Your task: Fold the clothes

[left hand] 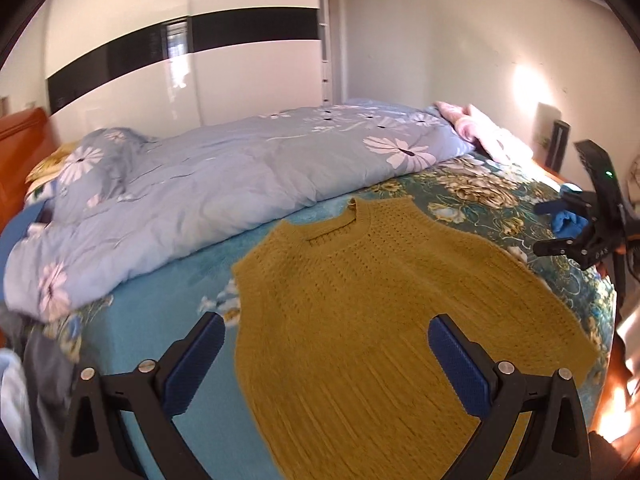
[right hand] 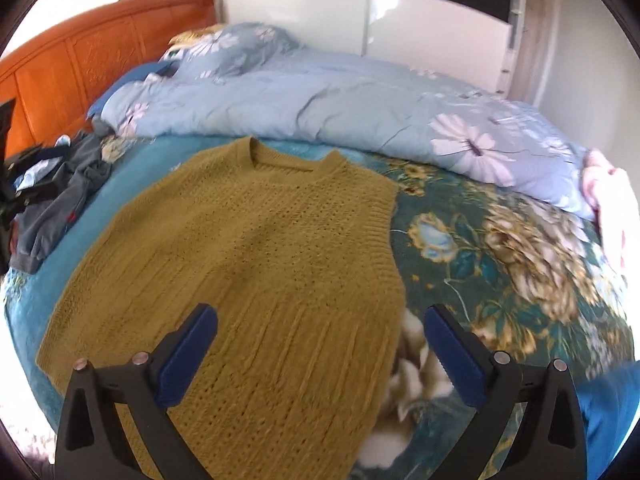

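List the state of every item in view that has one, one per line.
Mustard knit vest: spread flat on the bed, neck toward the duvet, unfolded.
Left tool: open, holding nothing, over the vest's hem.
Right tool: open, holding nothing, over the vest's right edge.
Blue floral duvet: bunched along the far side.
Grey clothes: crumpled heap near the headboard.
Pink cloth: rumpled.

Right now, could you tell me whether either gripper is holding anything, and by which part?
Nothing is held: the left gripper and right gripper are both open above the flat mustard knit vest.
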A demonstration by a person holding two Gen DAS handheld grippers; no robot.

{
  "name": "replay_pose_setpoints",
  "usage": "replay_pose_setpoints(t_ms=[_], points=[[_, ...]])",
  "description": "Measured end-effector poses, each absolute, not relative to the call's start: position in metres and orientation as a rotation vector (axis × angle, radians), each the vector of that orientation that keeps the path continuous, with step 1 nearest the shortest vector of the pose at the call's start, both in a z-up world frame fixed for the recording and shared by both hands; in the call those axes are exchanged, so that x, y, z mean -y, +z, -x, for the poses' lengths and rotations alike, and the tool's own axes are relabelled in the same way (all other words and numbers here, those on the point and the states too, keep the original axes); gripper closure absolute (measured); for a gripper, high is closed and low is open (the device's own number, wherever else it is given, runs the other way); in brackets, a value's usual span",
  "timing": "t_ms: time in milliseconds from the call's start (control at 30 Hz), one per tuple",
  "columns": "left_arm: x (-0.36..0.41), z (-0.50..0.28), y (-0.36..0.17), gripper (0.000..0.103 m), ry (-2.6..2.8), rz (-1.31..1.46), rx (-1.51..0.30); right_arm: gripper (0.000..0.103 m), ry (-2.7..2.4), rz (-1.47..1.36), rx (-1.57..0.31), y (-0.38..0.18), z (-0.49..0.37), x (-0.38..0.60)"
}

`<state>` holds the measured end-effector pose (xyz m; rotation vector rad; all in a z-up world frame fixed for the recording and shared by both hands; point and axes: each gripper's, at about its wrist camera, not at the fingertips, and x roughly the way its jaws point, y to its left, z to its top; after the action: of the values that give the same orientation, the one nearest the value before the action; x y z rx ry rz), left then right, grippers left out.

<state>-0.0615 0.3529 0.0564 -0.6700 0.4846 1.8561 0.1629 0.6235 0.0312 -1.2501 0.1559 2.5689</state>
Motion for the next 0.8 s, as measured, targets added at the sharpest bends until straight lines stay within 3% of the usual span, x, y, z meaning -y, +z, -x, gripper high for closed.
replay_pose_setpoints(t_ms=[567, 667, 800], points=[[-0.471, 0.198, -0.014, 0.0, 1.68, 0.909, -0.562, 0.0, 2.571, 1.444, -0.008, -0.025, -0.021, -0.728], [-0.488, 0.224, -0.032, 0.008, 1.669, 0.96, -0.559, 0.002, 2.541, 1.46, -0.011, -0.035, -0.001, -0.748], [-0.498, 0.244, -0.052, 0.021, 1.649, 1.024, -0.536, 0.017, 2.517, 1.448, -0.098, -0.044, 0.012, -0.776]])
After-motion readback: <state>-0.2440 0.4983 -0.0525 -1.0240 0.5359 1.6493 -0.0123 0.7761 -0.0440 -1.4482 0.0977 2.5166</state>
